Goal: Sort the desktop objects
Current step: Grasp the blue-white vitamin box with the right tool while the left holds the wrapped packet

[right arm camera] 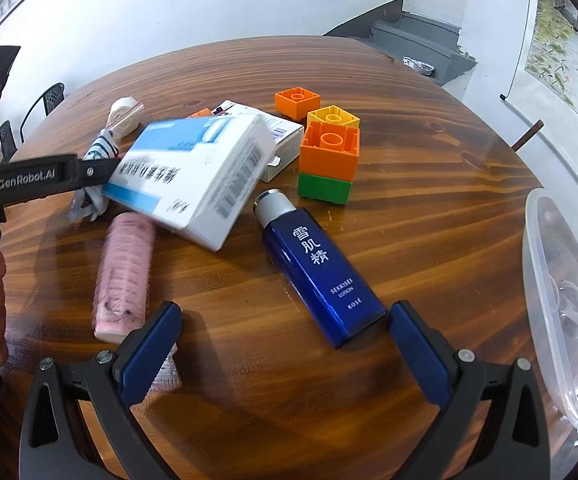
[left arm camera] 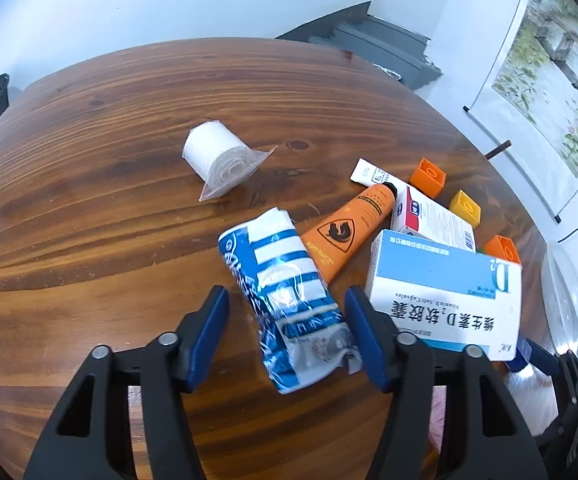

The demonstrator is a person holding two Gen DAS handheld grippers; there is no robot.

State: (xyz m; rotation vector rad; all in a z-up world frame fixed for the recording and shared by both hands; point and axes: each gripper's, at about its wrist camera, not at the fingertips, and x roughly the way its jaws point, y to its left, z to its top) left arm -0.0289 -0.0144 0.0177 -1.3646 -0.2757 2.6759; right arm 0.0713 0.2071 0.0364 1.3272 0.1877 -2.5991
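In the left wrist view a crumpled blue-and-white plastic packet [left arm camera: 281, 292] lies on the wooden table [left arm camera: 109, 140] between the blue pads of my left gripper [left arm camera: 287, 334]. The right pad is against the packet, while a gap shows at the left pad. A white-and-blue medicine box [left arm camera: 445, 292] leans beside the right finger. In the right wrist view my right gripper [right arm camera: 283, 320] stands wide open just above the table. The base of a dark blue lotion bottle [right arm camera: 321, 276] lies between its fingers, close to the right pad. The medicine box [right arm camera: 193, 176] looks blurred and tilted.
An orange tube [left arm camera: 349, 224], a red-and-white box [left arm camera: 429, 216] and a white bag roll [left arm camera: 217, 156] lie nearby. Orange, yellow and green blocks [right arm camera: 329, 152] stand behind the bottle. A pink roll [right arm camera: 123, 276] lies left. A clear plastic tub [right arm camera: 561, 300] sits at the right edge.
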